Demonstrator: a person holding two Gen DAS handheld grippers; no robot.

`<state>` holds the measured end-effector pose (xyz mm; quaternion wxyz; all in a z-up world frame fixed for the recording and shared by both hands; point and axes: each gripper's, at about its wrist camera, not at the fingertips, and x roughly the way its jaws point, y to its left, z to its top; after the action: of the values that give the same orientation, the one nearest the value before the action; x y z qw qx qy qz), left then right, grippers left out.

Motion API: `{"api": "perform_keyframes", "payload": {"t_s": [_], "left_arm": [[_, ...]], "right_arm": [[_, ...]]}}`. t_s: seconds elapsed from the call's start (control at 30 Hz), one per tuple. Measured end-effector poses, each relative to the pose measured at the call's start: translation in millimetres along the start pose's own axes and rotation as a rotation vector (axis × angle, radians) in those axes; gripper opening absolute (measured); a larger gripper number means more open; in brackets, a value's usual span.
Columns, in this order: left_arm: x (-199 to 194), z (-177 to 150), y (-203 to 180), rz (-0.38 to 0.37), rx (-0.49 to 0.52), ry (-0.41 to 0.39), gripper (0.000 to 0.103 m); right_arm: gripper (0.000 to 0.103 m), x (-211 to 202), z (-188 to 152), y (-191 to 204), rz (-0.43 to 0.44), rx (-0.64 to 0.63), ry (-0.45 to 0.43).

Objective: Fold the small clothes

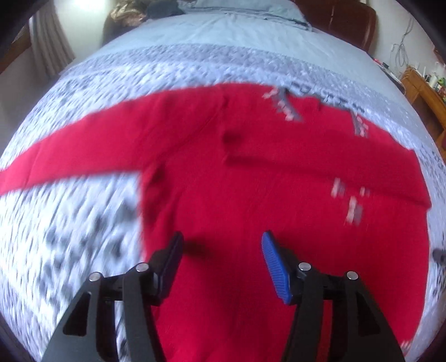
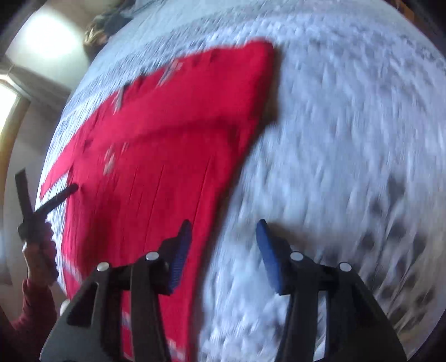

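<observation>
1. The red garment [image 1: 251, 181] lies spread on the bed's patterned grey-white blanket [image 1: 69, 236], one sleeve stretched out to the left in the left wrist view, the other folded across the body.
2. The left gripper [image 1: 221, 245] hovers over the garment's lower body, jaws parted, nothing between its blue pads [image 1: 274, 267].
3. The right gripper [image 2: 223, 231] is spread wide too, empty, straddling the garment's right edge: one finger over red cloth, the other over blanket.
4. Both views are motion-blurred.
5. A brown headboard [image 1: 348, 19] sits beyond the pillows.
</observation>
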<state>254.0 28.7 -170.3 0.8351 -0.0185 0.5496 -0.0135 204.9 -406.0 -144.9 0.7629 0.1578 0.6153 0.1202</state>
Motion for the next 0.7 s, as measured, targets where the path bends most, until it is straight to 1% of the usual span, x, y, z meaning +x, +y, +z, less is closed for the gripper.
{"api": "perform_keyframes", "payload": {"t_s": [0.03,0.1,0.17,0.23,0.27,0.33,0.37,0.43,0.47,0.5,0.53,0.57,0.6,0.67,0.7], "left_arm": [[-5,-12,7,0.003,-0.011,0.010,0.059],[-16,-33,16,0.013,-0.012,0.010,0.059],[-30,-56,23,0.035,-0.012,-0.001,0.060],[-38,-74,30,0.016,-0.033,0.007,0.062],[-40,-81,32,0.013,-0.042,0.008,0.064],[-41,-89,32,0.014,-0.039,0.012,0.064],[-41,-93,32,0.024,-0.034,0.007,0.064],[-45,-98,33,0.034,-0.035,0.011,0.064],[-50,-100,34,0.021,-0.042,0.013,0.064],[-52,-102,34,0.017,-0.042,0.015,0.064],[-52,-104,34,0.026,-0.038,0.027,0.064],[-48,-108,33,0.034,-0.031,0.047,0.065],[-44,-111,32,0.030,-0.024,0.044,0.066],[-44,-114,33,0.028,-0.012,0.027,0.067],[-46,-114,35,0.017,-0.020,0.028,0.067]], "right_arm": [[0.047,1,-19,4,0.024,-0.007,0.011],[0.047,2,-49,12,0.036,-0.020,0.023],[0.047,-1,-68,20,0.057,-0.015,0.024],[0.039,1,-81,28,0.129,0.002,0.042],[0.033,5,-90,33,0.163,0.002,0.069],[0.019,10,-100,41,0.134,0.003,0.076],[0.007,11,-102,43,0.117,0.008,0.081],[0.007,3,-103,43,0.138,0.047,0.069],[0.006,-4,-103,45,0.139,0.046,0.058],[0.006,-10,-105,48,0.117,0.035,0.051],[0.006,-13,-106,50,0.056,0.032,0.061],[0.006,-8,-108,52,0.011,0.034,0.072],[0.007,3,-106,52,-0.049,0.034,0.093],[0.009,17,-104,55,-0.064,0.044,0.097],[0.015,17,-104,59,-0.064,0.044,0.092]]}}
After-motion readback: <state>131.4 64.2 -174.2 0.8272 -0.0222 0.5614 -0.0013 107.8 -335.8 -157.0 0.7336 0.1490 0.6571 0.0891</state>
